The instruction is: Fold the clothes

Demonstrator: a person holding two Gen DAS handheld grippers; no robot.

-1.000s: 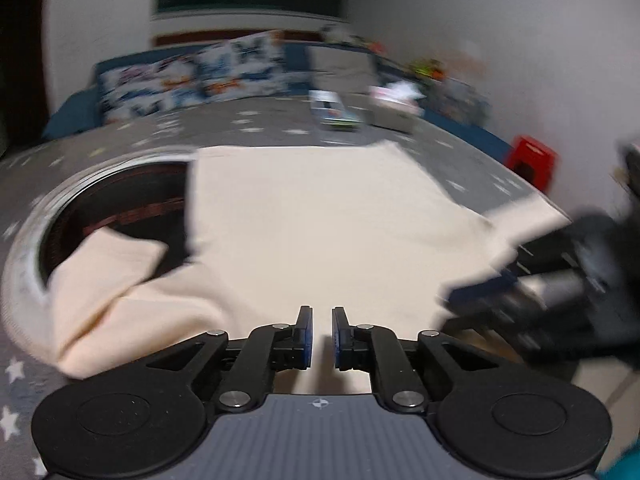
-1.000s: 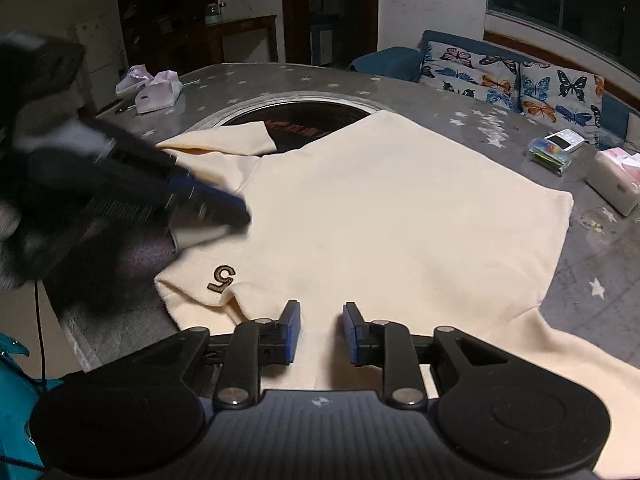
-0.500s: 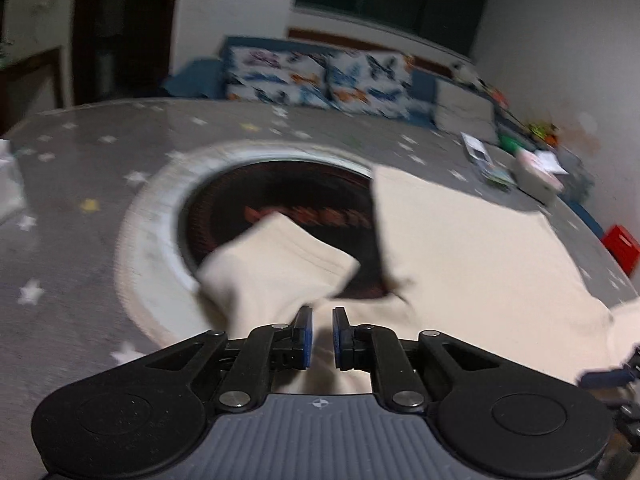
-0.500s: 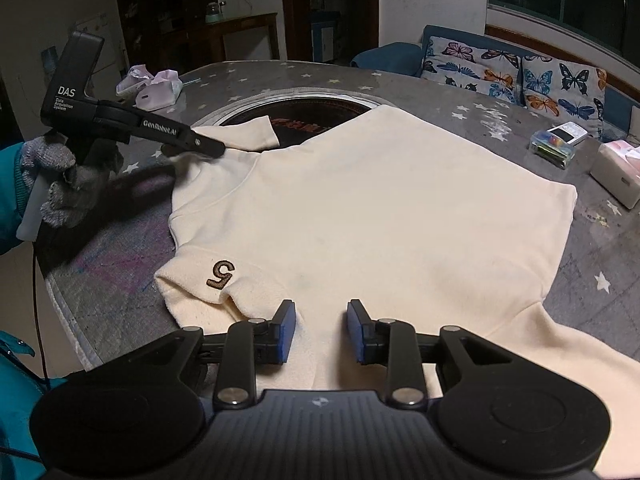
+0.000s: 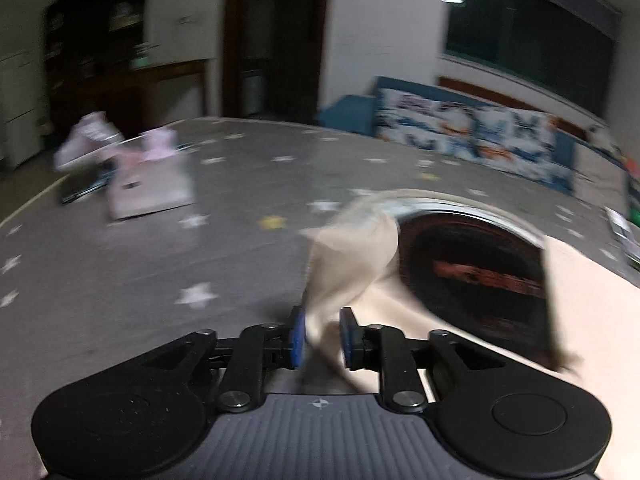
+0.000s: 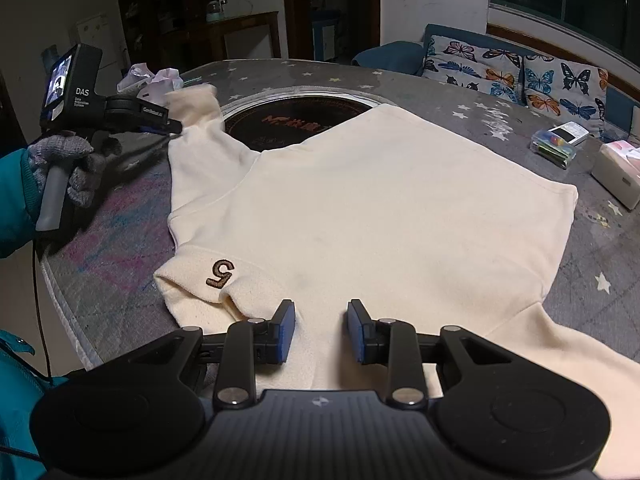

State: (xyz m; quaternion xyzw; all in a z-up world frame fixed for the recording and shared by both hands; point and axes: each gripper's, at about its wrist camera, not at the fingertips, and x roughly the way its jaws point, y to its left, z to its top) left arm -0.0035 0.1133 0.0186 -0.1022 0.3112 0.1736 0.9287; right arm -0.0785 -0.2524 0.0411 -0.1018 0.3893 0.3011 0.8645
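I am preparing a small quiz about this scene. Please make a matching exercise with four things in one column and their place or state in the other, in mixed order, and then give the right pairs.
Things:
1. cream sweatshirt
2. sleeve
3. brown number 5
4. butterfly cushions

Places or states:
A. on the seat behind the table
B. lifted at the tip of the left tool
C. spread flat on the star-patterned table
D. stitched on the folded part near the right tool

Pairs: 1-C, 2-B, 3-D, 4-A
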